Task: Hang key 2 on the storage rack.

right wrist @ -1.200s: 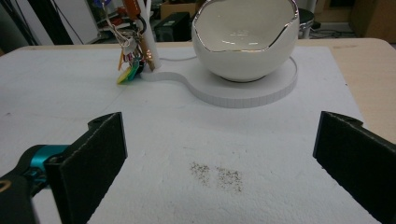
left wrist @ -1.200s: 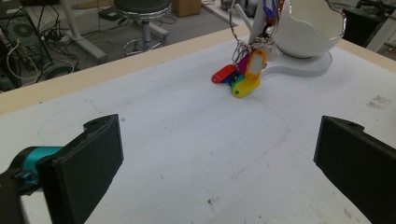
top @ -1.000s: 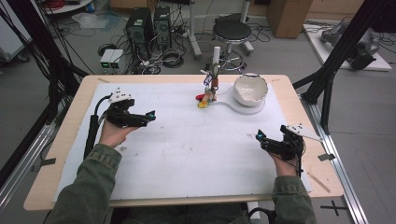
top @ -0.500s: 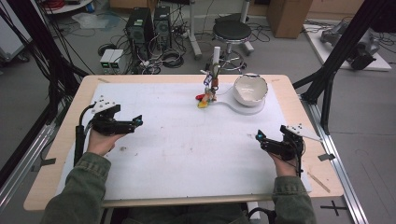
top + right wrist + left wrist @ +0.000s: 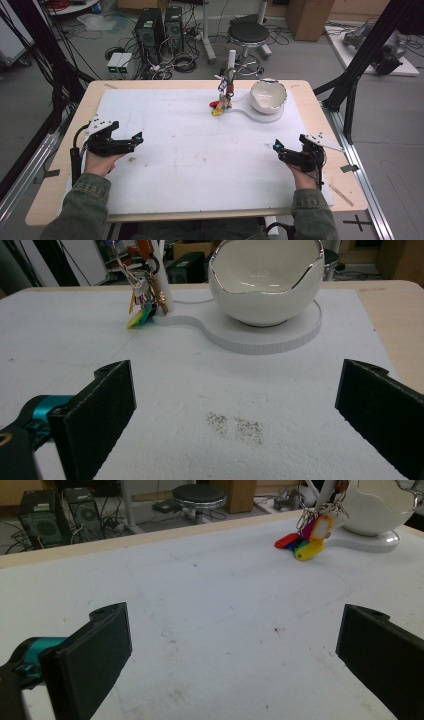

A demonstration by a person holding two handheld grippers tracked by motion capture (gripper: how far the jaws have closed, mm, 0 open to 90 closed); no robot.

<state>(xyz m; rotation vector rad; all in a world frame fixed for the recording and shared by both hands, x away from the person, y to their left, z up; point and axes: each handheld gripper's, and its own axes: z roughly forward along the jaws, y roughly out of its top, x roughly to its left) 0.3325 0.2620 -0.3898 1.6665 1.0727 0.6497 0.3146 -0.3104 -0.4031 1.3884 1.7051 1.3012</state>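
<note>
A bunch of keys with coloured tags (image 5: 220, 105) hangs from a white post (image 5: 231, 61) at the far middle of the table. The post's flat white base (image 5: 250, 114) also carries a white egg-shaped bowl (image 5: 268, 95) with a jagged rim. My left gripper (image 5: 136, 140) rests low over the white mat at the left, open and holding nothing. My right gripper (image 5: 278, 151) sits at the right, open and holding nothing. The left gripper view has the keys (image 5: 305, 540) and bowl (image 5: 380, 505) far ahead between wide jaws (image 5: 235, 630). The right gripper view faces the bowl (image 5: 265, 285) and keys (image 5: 142, 305).
A white mat (image 5: 200, 150) covers most of the wooden table (image 5: 330, 135). A dark speckled patch (image 5: 235, 425) marks the mat ahead of the right gripper. Computer towers (image 5: 160, 25), cables and a stool (image 5: 248, 32) stand on the floor beyond the far edge.
My left gripper has moved left and back toward the near edge of the table. The right gripper, keys and bowl have stayed put.
</note>
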